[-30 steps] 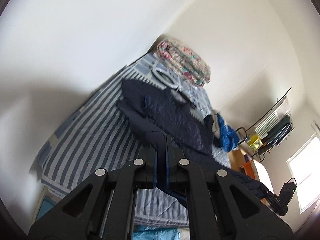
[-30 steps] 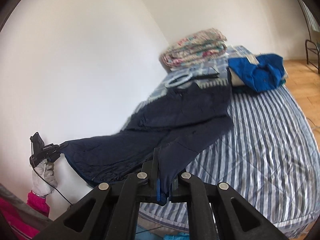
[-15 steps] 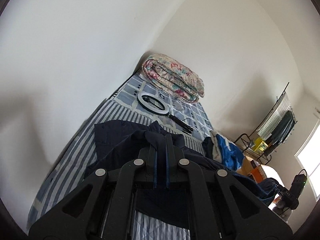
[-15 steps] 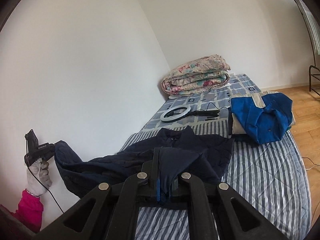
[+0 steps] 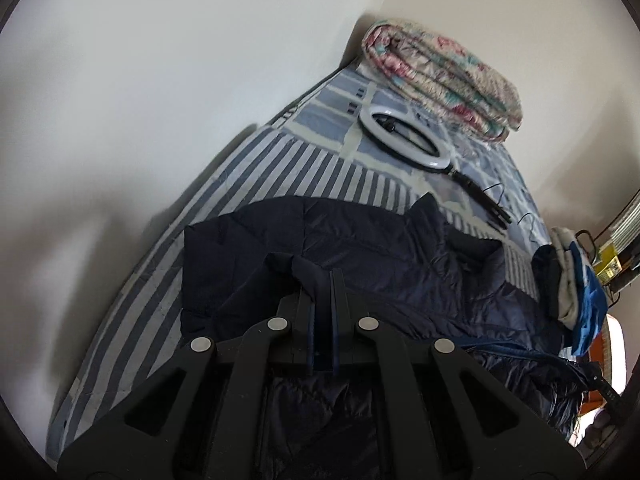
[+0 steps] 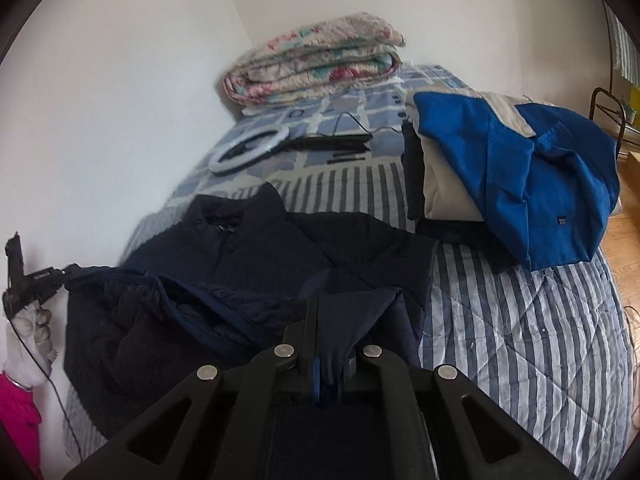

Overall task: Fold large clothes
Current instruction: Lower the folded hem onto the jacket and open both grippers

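Note:
A dark navy quilted jacket point(image 5: 400, 264) lies on the striped bed point(image 5: 248, 168), collar toward the far end, its lower half doubled up over the body. My left gripper point(image 5: 324, 276) is shut on a corner of the jacket's hem, low over the cloth. In the right wrist view the same jacket point(image 6: 248, 252) spreads across the bed point(image 6: 520, 340), and my right gripper point(image 6: 320, 304) is shut on the other hem corner. The left gripper point(image 6: 60, 272) also shows at the far left edge there, held by a gloved hand point(image 6: 32, 332), pinching the jacket's edge.
A folded floral quilt point(image 6: 316, 60) sits at the bed's head against the wall. A white ring light point(image 6: 248, 152) with a black handle lies in front of it. A pile of blue and beige clothes point(image 6: 516, 184) lies on the right. A metal rack point(image 6: 608, 108) stands on the wooden floor.
Both grippers have carried the jacket's hem forward and down toward its collar end, folding the lower half over the upper. The hanging cloth now rests bunched on the bed.

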`<state>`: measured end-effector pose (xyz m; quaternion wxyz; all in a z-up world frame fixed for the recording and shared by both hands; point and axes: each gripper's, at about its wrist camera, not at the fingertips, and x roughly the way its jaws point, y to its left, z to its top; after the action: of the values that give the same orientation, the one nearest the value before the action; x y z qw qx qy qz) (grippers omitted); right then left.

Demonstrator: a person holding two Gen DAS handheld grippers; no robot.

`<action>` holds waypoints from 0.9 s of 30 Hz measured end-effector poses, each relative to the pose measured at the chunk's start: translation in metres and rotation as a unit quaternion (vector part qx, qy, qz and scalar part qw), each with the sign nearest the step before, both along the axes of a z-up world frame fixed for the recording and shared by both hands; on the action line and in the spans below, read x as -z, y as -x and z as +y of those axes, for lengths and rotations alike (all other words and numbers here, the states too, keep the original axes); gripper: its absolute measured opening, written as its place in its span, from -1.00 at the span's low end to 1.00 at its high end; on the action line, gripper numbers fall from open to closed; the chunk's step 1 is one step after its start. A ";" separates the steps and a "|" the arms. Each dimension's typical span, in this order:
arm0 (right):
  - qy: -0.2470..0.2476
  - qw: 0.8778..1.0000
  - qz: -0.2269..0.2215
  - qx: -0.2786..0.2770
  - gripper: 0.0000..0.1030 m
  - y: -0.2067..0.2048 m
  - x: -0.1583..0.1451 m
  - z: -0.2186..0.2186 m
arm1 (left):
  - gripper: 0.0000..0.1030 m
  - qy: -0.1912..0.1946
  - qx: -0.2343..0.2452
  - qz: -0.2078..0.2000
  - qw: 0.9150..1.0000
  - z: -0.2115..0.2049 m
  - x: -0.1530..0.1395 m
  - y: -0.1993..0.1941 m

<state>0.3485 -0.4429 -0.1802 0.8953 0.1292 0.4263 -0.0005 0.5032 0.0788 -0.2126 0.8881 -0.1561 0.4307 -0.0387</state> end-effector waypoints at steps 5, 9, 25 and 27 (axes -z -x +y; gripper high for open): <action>0.030 0.998 0.049 0.000 -0.96 -0.029 0.047 0.002 | -0.93 -0.026 -0.004 0.032 0.999 -0.009 0.040 -0.011; 0.003 0.999 0.053 -0.004 -0.85 -0.032 0.055 -0.007 | -0.75 0.003 -0.002 0.059 0.998 -0.002 0.050 -0.020; -0.055 0.997 0.051 0.011 0.24 0.033 0.055 -0.070 | 0.33 -0.027 0.077 0.079 0.994 0.052 0.029 0.008; -0.068 0.996 0.063 0.012 0.24 0.031 0.068 -0.071 | 0.32 -0.033 0.073 0.094 0.992 0.051 0.046 0.005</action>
<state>0.3173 -0.5136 -0.2485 0.8558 0.1942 0.4795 0.0093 0.4980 0.1293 -0.2582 0.8434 -0.0979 0.5230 -0.0740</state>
